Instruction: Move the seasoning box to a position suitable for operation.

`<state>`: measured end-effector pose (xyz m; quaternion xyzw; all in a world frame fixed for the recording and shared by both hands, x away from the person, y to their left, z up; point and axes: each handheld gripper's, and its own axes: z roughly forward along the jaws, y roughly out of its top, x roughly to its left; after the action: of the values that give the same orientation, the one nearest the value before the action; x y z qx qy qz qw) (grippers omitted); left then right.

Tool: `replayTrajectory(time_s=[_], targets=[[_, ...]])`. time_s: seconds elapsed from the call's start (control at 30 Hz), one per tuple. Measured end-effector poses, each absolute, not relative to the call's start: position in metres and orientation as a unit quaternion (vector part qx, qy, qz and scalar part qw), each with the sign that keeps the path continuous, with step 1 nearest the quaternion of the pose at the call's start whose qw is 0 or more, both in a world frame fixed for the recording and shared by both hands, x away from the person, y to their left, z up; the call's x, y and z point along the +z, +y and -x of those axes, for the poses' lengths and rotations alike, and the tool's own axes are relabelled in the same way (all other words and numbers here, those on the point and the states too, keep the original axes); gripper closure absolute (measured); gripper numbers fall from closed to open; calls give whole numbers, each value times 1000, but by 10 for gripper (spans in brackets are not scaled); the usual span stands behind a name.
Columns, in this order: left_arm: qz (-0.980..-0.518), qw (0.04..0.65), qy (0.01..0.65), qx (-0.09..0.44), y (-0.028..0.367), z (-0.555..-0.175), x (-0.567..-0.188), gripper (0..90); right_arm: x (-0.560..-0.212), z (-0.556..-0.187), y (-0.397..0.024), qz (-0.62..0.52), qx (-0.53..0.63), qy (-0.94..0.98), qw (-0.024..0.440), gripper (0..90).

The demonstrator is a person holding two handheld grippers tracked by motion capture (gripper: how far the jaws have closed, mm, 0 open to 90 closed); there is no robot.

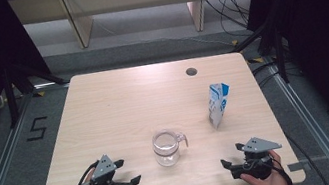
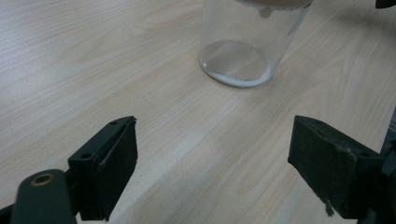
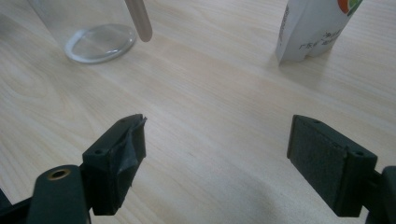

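A clear glass mug (image 1: 166, 148) with a handle stands at the front middle of the wooden table (image 1: 129, 103). A white and blue carton (image 1: 217, 104) stands upright behind and to the right of it. My left gripper (image 1: 129, 172) rests near the front edge, left of the mug, open with nothing between its jaws. In the left gripper view the mug (image 2: 243, 42) lies just ahead of the open left gripper (image 2: 215, 154). My right gripper (image 1: 231, 155) sits at the front right, also open and empty. Ahead of the right gripper (image 3: 217, 144) are the mug's base (image 3: 100, 42) and the carton (image 3: 313, 28).
A small round hole (image 1: 191, 71) is in the tabletop near the far edge. Metal floor rails run along both sides of the table, and cables lie on the floor at the back right.
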<state>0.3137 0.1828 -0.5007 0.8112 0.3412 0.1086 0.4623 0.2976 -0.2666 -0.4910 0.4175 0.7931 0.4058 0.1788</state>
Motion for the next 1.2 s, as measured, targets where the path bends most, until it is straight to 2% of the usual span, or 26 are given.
replayTrajectory(time_s=[0.13, 0.2, 0.23, 0.33, 0.37, 0.4, 0.53, 0.57, 0.6, 0.63, 0.87, 1.0, 1.2], targets=[[-811, 461, 342, 117, 184, -314, -500, 151, -490, -296, -265, -426, 410, 790, 165, 203], [-810, 465, 338, 114, 184, -314, -501, 151, -490, -298, -266, -409, 412, 794, 179, 209], [-810, 465, 338, 115, 184, -314, -501, 151, -489, -297, -264, -419, 415, 791, 164, 218], [-810, 464, 339, 117, 184, -314, -501, 152, -489, -299, -264, -402, 423, 794, 169, 255], [-811, 462, 339, 115, 184, -314, -500, 153, -487, -299, -263, -395, 427, 796, 166, 326], [-811, 462, 339, 115, 184, -314, -500, 152, -487, -299, -263, -395, 427, 796, 166, 326], [-809, 460, 345, 120, 184, -314, -500, 153, -484, -302, -258, -373, 445, 799, 154, 459], [-810, 459, 343, 121, 185, -314, -499, 152, -484, -306, -258, -355, 452, 803, 158, 496], [-810, 459, 343, 121, 185, -314, -499, 153, -484, -306, -258, -355, 452, 803, 158, 496], [-809, 461, 345, 120, 184, -314, -499, 153, -481, -310, -254, -327, 459, 807, 176, 581], [-806, 466, 344, 119, 184, -314, -500, 154, -476, -324, -235, -295, 470, 811, 187, 808], [-806, 467, 342, 123, 185, -315, -500, 156, -474, -335, -223, -269, 472, 816, 199, 878], [-803, 470, 344, 123, 185, -314, -499, 159, -478, -355, -207, -264, 470, 821, 191, 900]])
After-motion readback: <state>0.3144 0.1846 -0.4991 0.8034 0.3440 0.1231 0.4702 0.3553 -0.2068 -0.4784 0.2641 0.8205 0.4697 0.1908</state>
